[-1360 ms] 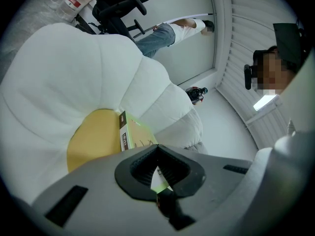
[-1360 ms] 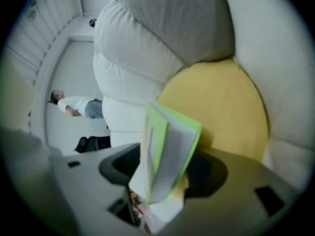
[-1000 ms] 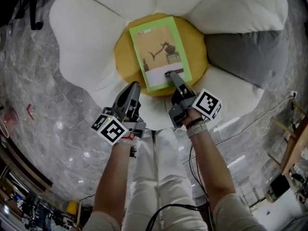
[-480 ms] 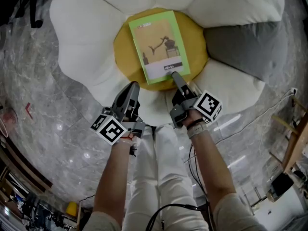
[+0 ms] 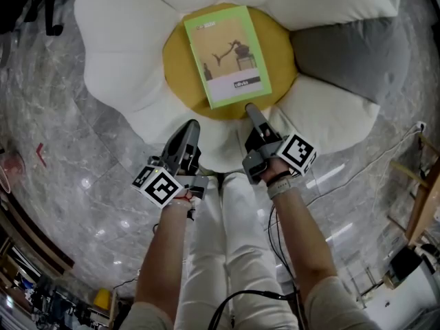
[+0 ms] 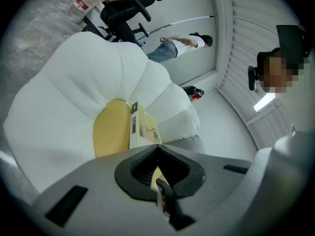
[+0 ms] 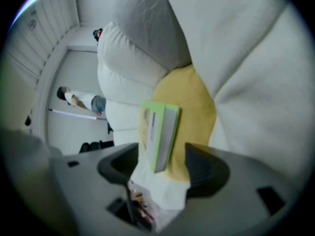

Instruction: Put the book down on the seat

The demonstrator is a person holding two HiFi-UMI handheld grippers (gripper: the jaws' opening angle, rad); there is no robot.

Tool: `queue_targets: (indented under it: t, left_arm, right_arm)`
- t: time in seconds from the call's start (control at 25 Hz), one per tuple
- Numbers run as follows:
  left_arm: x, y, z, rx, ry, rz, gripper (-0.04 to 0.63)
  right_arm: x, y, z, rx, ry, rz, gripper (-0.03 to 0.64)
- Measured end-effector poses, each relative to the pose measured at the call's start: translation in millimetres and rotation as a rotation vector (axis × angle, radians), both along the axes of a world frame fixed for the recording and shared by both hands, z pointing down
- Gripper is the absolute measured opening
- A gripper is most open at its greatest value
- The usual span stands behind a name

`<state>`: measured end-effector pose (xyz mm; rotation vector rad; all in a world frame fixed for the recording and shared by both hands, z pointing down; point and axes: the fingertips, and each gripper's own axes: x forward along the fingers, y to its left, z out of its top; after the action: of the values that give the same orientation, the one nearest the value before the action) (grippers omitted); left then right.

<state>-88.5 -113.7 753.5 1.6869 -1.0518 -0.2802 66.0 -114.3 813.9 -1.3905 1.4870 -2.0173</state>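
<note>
Holds left gripper (image 5: 191,126) above the near white petal of the seat (image 5: 117,47), jaws pressed together with nothing between. Finds the book (image 5: 227,53) lying flat, cover up, on the yellow centre cushion (image 5: 180,74). Holds right gripper (image 5: 250,108) just off the book's near edge, jaws spread apart and empty, with the book showing through the gap, beside a grey petal (image 5: 344,47)

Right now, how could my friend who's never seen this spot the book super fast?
Find the big flower-shaped floor cushion with puffy white petals. On its round yellow middle lies the thin book with a bright green border, flat. It's the only green, straight-edged thing on that soft, rounded seat.
</note>
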Motion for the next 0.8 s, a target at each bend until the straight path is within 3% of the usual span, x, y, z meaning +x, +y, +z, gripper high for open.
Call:
queue_targets:
  t: [0.2,0.4,0.44,0.52,0.8]
  left_arm:
    - [3.2,10.6,-2.2,-0.005,0.007,0.008,0.023]
    - [4.3,11.6,-8.3,0.001,0.010,0.016,0.025]
    - [4.2,10.7,-9.6,0.003,0.011,0.017,0.025]
    - [3.5,8.6,-12.3,0.007,0.010,0.017,0.024]
    - [3.4,3.3,-24.8,0.019,0.014,0.021,0.025]
  right_arm:
    - [1.5,6.7,-11.5,0.041,0.029,-0.014,0.282]
    - [-6.4,3.1,-31.5,0.146,0.036,-0.069,0.273]
    - [-8.7,2.0,-35.5,0.163,0.030,-0.076,0.252]
    - [-12.6,0.5,-42.2,0.189,0.037,-0.098,0.147]
    - [-22.5,-1.8,-67.9,0.257,0.039,-0.155,0.017]
